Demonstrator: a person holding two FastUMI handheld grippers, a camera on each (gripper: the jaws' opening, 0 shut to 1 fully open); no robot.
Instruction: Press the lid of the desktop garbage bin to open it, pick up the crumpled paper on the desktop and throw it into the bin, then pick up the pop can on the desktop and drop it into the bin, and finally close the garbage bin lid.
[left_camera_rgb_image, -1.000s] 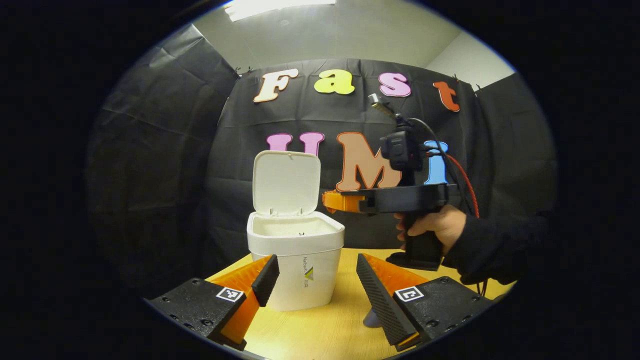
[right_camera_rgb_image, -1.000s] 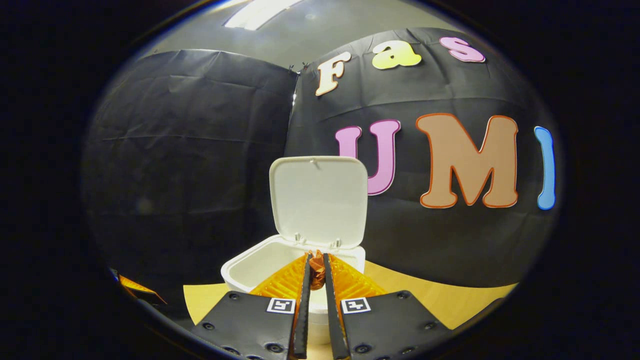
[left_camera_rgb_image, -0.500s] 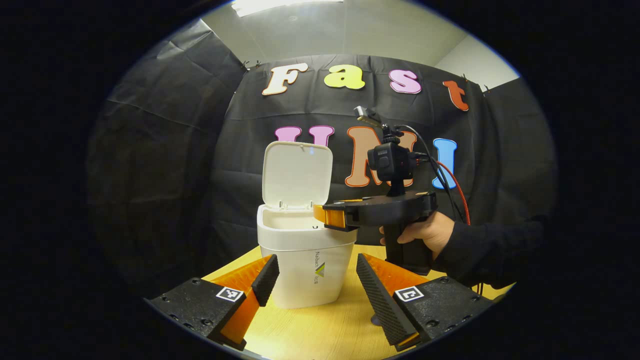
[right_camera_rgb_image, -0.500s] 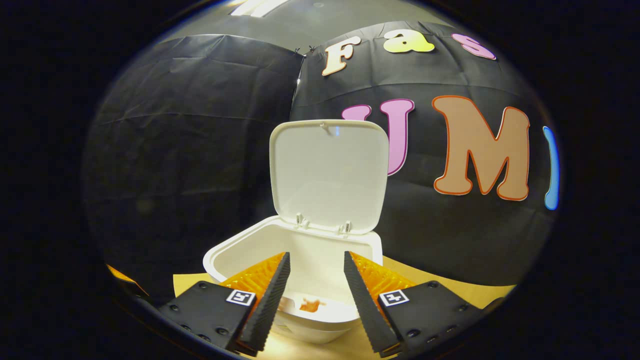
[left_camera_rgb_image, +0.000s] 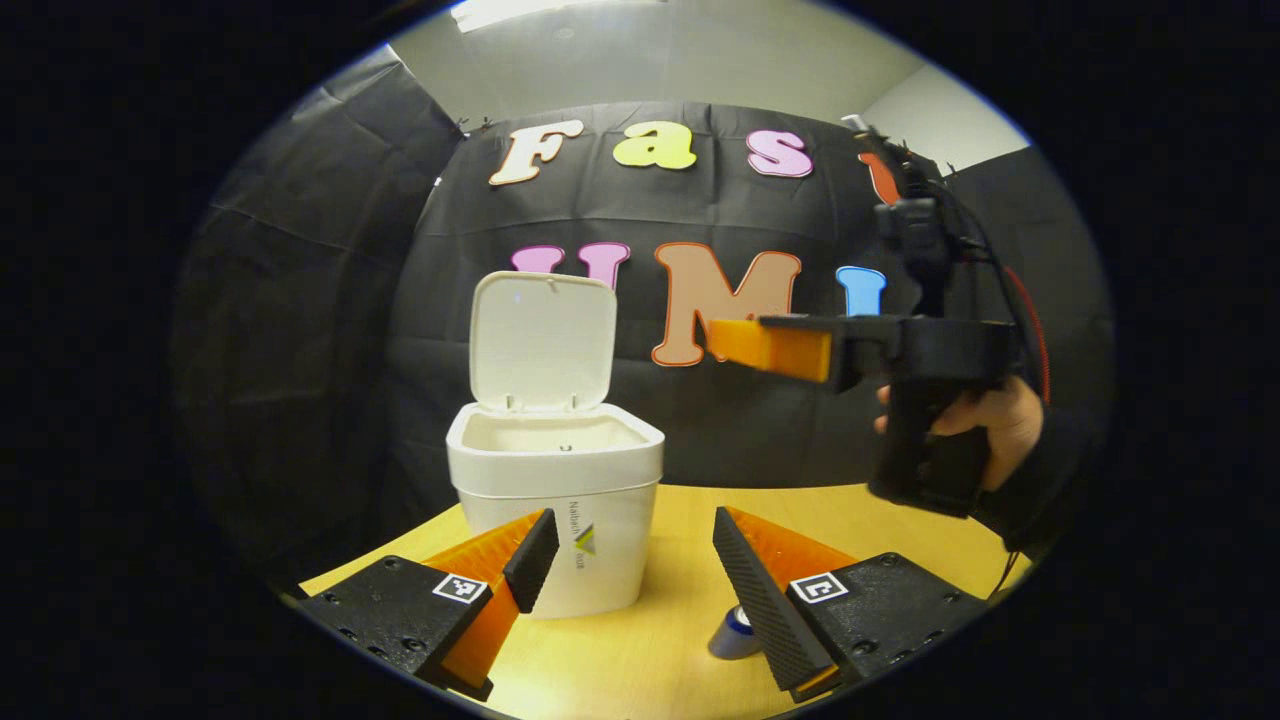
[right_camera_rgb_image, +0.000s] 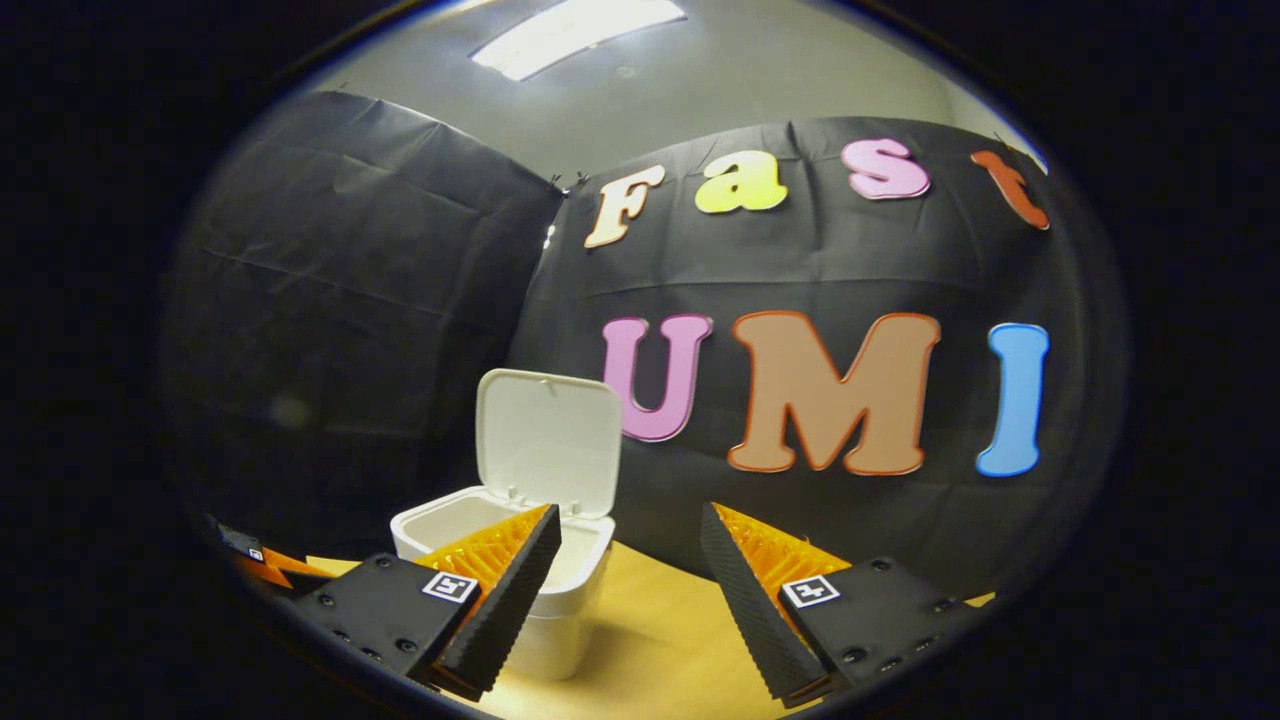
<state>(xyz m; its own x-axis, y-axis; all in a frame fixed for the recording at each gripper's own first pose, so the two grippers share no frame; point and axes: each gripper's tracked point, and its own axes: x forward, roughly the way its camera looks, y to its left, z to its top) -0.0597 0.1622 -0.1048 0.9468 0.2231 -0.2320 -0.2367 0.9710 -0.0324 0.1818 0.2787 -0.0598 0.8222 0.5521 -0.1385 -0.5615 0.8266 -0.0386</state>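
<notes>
My right gripper (right_camera_rgb_image: 625, 560) hangs wide open and empty beside the garbage bin (left_camera_rgb_image: 555, 505), its lid (left_camera_rgb_image: 541, 342) upright for the next drop — the pop can (left_camera_rgb_image: 733, 634) waits on the desktop (left_camera_rgb_image: 650, 650) by my open, empty left gripper (left_camera_rgb_image: 635, 565).

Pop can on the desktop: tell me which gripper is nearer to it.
Left. The left gripper hangs low and open with the pop can beside its finger. The right gripper is raised well above the desk, open and empty.
</notes>
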